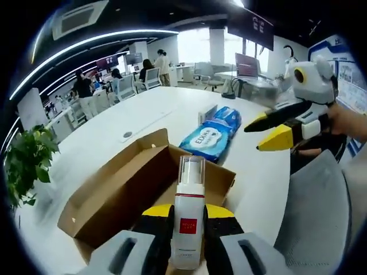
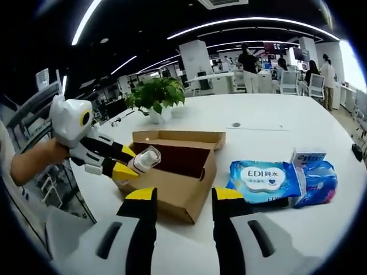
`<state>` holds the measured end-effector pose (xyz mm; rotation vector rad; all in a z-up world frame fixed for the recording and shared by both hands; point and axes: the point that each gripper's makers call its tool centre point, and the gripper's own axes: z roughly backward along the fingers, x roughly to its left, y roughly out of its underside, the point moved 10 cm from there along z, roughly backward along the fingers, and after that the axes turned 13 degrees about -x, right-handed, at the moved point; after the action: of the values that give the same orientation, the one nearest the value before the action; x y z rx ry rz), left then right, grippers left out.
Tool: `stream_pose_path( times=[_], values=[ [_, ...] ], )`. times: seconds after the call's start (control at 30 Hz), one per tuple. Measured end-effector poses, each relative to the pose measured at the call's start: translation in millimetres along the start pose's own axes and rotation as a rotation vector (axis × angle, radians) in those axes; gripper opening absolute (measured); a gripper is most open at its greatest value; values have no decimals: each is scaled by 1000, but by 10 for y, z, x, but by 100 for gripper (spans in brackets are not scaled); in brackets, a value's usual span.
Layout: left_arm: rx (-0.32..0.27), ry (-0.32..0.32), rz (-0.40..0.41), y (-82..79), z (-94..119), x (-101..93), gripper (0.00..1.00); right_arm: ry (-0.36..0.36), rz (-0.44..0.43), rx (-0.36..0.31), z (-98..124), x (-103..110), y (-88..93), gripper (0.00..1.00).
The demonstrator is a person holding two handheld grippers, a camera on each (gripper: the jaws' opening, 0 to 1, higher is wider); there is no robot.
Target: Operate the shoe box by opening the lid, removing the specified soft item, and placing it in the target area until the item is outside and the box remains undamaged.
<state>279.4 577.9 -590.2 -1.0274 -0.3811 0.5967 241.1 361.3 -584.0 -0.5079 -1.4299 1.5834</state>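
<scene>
My left gripper (image 1: 188, 211) is shut on a white pump bottle (image 1: 188, 217) with a clear cap and a red label, held upright over the open brown shoe box (image 1: 114, 192). The right gripper view has the same left gripper (image 2: 129, 161) holding the bottle (image 2: 146, 158) at the near left corner of the box (image 2: 183, 183), whose lid flap lies back. A blue soft wipes pack (image 1: 212, 134) (image 2: 266, 180) lies on the table beside the box. My right gripper (image 2: 184, 197) is open in front of the box; it enters the left gripper view (image 1: 253, 138) near the wipes, holding nothing.
A second blue pack (image 2: 318, 183) and a small carton (image 2: 308, 156) lie just past the wipes. A potted plant (image 2: 157, 94) stands on the white table (image 2: 258, 123) behind the box. A grey chair (image 1: 318, 212) is at the table edge. People and desks fill the far room.
</scene>
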Motion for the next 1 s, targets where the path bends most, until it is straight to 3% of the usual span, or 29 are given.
stream_pose_path(
  times=[0.53, 1.0],
  values=[
    [-69, -13, 81, -20, -146, -407, 19, -34, -120, 11, -226, 147, 19, 30],
    [-115, -78, 106, -19, -212, -555, 19, 24, -223, 31, -417, 179, 82, 28]
  ],
)
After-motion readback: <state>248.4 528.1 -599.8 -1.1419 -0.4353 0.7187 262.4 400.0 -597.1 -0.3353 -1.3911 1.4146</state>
